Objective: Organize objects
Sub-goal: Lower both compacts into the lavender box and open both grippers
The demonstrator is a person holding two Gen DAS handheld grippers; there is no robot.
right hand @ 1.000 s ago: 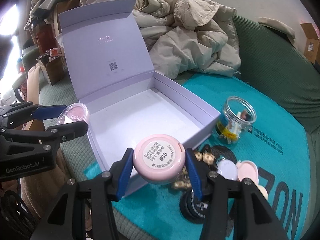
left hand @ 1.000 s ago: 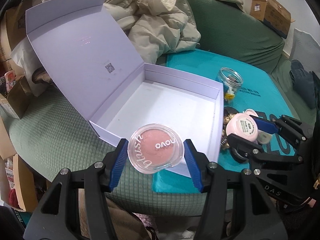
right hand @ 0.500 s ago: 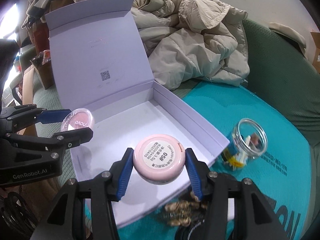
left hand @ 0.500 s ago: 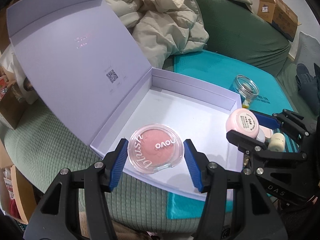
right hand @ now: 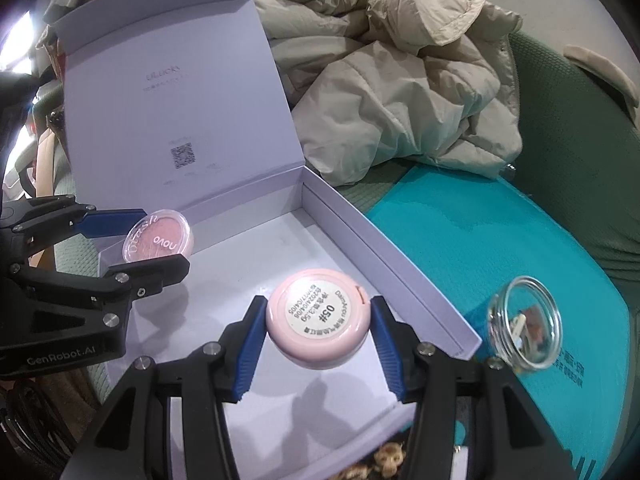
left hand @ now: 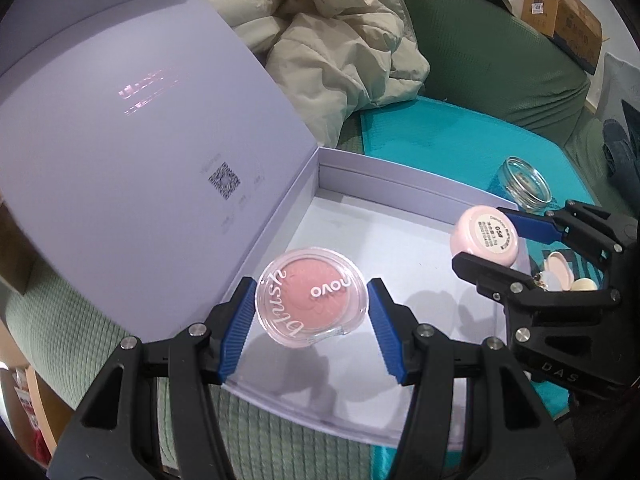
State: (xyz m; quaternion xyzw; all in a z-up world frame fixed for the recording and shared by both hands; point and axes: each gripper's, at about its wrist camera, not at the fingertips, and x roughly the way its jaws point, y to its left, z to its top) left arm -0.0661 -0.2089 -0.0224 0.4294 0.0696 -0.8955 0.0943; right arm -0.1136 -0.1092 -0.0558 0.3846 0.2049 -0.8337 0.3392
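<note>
Lilac box (left hand: 404, 178), pink blush compact (left hand: 311, 297), teal mat (right hand: 500, 232), quilted green sofa (right hand: 580, 152).

A crumpled beige jacket (right hand: 392, 92) is heaped on the green sofa (left hand: 492, 52); cardboard boxes (left hand: 560, 12) are stacked behind it.

Both pictures were bright and mostly sharp, with soft light from above. Dark shadows of the grippers fell on the white floor of the box (right hand: 280, 240) at about 6 o'clock, and a pink glare shone on its lid (left hand: 148, 88) at 10 o'clock. The round edges bent everything and went black, with a white glare at 9 o'clock in the right view.
</note>
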